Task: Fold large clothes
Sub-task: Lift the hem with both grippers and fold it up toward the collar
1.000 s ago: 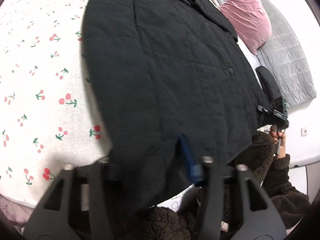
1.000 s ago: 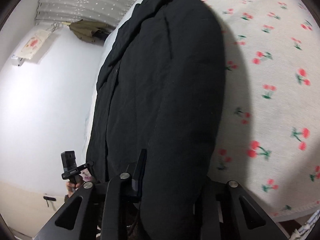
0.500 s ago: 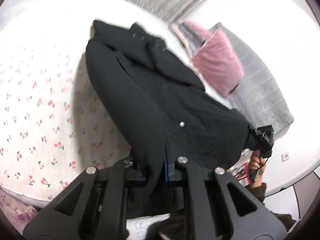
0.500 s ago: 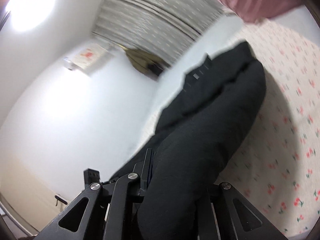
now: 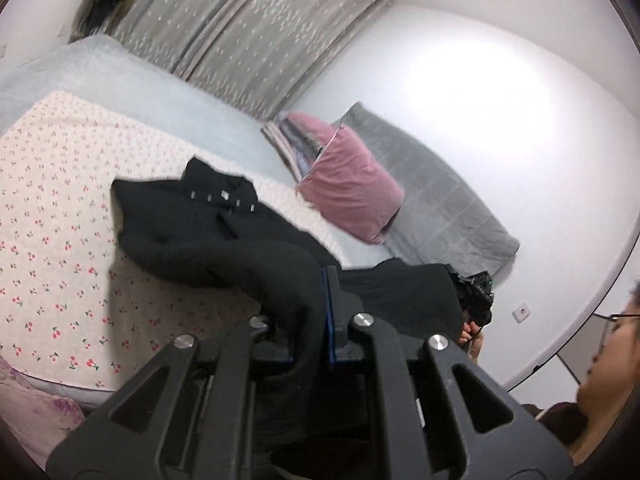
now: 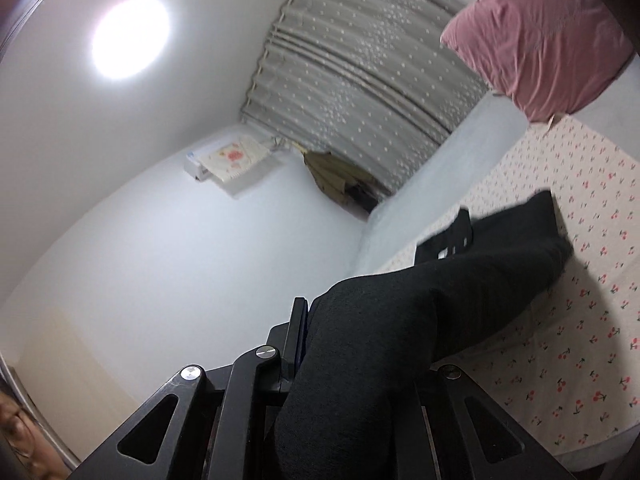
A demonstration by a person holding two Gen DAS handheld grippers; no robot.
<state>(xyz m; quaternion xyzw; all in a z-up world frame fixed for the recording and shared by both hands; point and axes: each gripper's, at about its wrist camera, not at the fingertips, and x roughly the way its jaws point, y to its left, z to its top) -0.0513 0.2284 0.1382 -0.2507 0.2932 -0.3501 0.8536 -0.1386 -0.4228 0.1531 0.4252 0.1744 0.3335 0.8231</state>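
Left tool (image 5: 310,344): clenched on the hem of the coat (image 5: 224,236). Right tool (image 6: 352,356): clenched on the hem's other corner. Coat: hem end raised off the bed (image 5: 60,240), collar end lying on the cherry-print sheet, short of the pillow (image 5: 348,192). Judgement: both corners are held high so the lower half can swing over toward the collar for a crosswise fold. Hidden: cloth drapes over both tools, covering the pads; right tool's far finger not visible. Edges blurred.
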